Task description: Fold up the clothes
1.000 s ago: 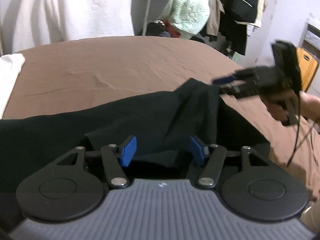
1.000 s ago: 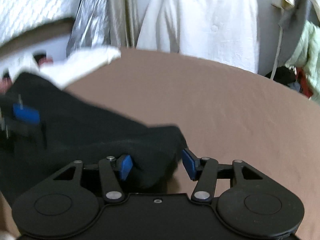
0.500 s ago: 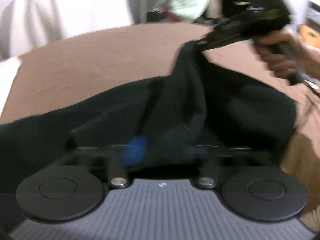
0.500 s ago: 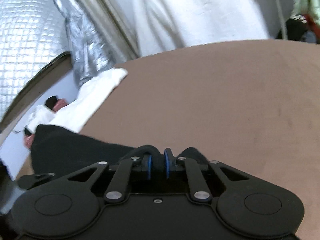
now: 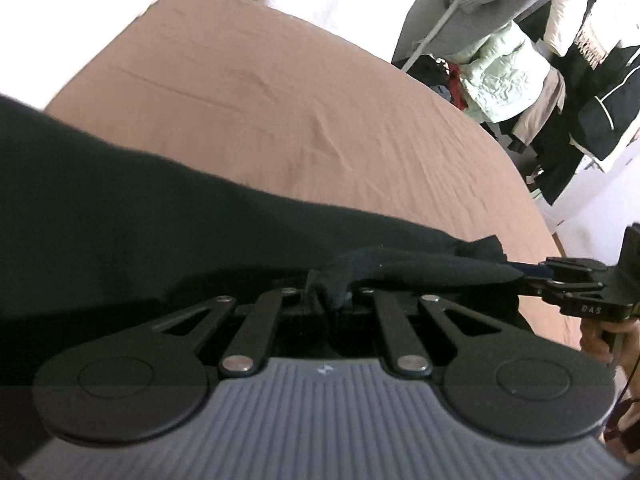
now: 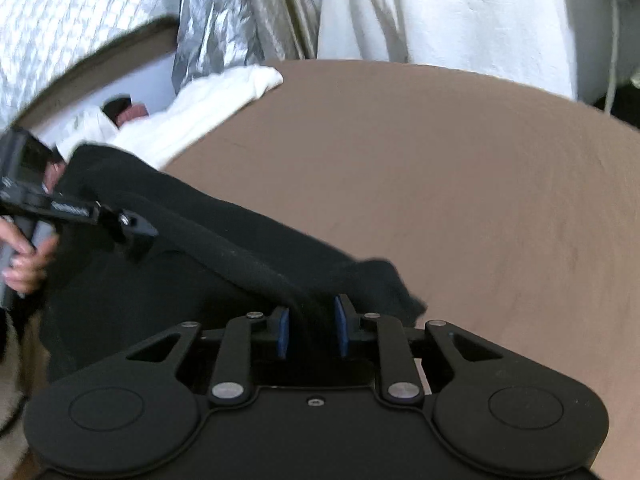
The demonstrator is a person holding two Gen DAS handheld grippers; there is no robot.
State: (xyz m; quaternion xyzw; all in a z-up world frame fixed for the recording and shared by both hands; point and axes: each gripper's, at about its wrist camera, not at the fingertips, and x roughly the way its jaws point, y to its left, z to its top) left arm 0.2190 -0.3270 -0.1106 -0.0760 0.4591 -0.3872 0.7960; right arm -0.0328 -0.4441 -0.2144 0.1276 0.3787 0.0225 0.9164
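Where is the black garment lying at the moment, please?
The black garment lies across the near side of the brown bed, its edge pinched by the left tool and right tool.

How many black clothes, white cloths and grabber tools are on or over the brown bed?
Black garment: 1
White cloth at the bed's edge: 1
Grabber tools: 2, the left gripper and the right gripper, both with jaws closed on the black garment
Total: 4
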